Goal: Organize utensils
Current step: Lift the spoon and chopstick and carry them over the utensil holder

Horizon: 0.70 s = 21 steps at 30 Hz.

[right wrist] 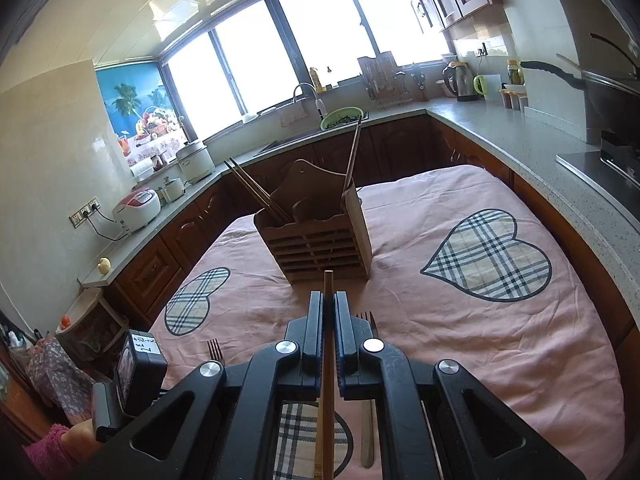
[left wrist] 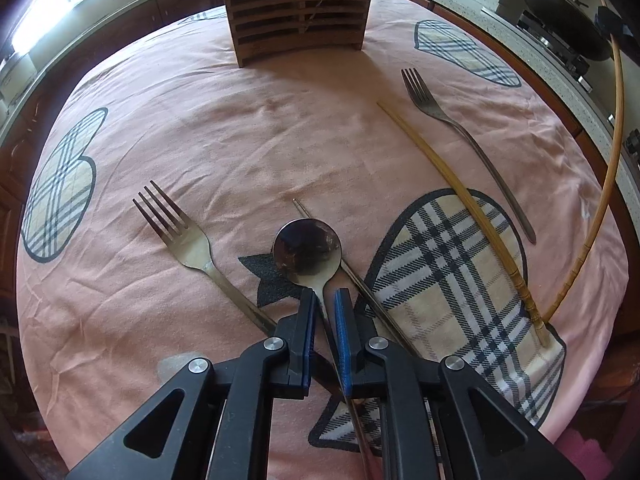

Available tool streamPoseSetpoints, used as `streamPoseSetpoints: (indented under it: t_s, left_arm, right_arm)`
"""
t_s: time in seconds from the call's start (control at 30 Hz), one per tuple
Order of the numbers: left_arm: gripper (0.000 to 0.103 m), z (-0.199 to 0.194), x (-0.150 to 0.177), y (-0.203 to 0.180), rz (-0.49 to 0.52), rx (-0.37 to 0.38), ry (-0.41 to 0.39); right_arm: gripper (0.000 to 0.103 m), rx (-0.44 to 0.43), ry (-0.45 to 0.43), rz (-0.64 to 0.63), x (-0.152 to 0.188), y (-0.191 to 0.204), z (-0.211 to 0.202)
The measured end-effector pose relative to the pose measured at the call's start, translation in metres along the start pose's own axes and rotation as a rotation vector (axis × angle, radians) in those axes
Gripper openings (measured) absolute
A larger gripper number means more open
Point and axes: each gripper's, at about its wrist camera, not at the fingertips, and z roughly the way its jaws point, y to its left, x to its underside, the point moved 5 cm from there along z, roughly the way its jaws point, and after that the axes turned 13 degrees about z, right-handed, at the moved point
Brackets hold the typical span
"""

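Fingers (left wrist: 310,312) of the left gripper (left wrist: 326,300) stand narrowly apart astride the spoon (left wrist: 307,250) handle, which lies on the pink tabletop (left wrist: 260,140) between fork (left wrist: 180,236) and chopstick (left wrist: 460,200). Right gripper (right wrist: 329,300) fingers (right wrist: 316,320) pinch a chopstick (right wrist: 328,360) before the wooden holder (right wrist: 316,240).

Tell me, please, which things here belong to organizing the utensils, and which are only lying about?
For the job: spoon, near fork, far fork, bamboo chopstick, metal chopstick, held chopstick in the right tongs, wooden holder.

Only lying about: kettle, rice cooker, wok, green bowl by the sink.
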Motion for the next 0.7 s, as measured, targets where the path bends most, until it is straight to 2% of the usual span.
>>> streamPoseSetpoints:
  t_s: [0.07, 0.13, 0.3, 0.4, 0.47, 0.7]
  left_arm:
    - [0.011, 0.002, -0.003, -0.003, 0.03, -0.017, 0.011]
    - [0.006, 0.002, -0.004, -0.008, 0.058, -0.038, 0.004]
    - [0.002, -0.005, -0.001, -0.008, 0.011, -0.048, -0.059]
    - [0.002, -0.033, 0.001, 0.001, -0.059, 0.004, -0.195]
    - [0.002, -0.053, 0.002, 0.009, -0.107, 0.007, -0.27]
    - [0.002, -0.107, 0.011, 0.03, -0.247, 0.036, -0.465]
  right_arm:
    - [0.005, 0.001, -0.002, 0.005, 0.0, -0.001, 0.0]
    - [0.005, -0.002, -0.003, 0.011, -0.001, -0.003, -0.001]
    - [0.005, -0.003, -0.01, 0.016, -0.001, -0.004, -0.005]
    - [0.005, -0.005, -0.021, 0.013, -0.003, -0.003, -0.01]
    - [0.005, -0.01, -0.031, 0.013, -0.005, -0.003, -0.013]
    - [0.005, -0.03, -0.064, 0.011, -0.013, 0.005, -0.019]
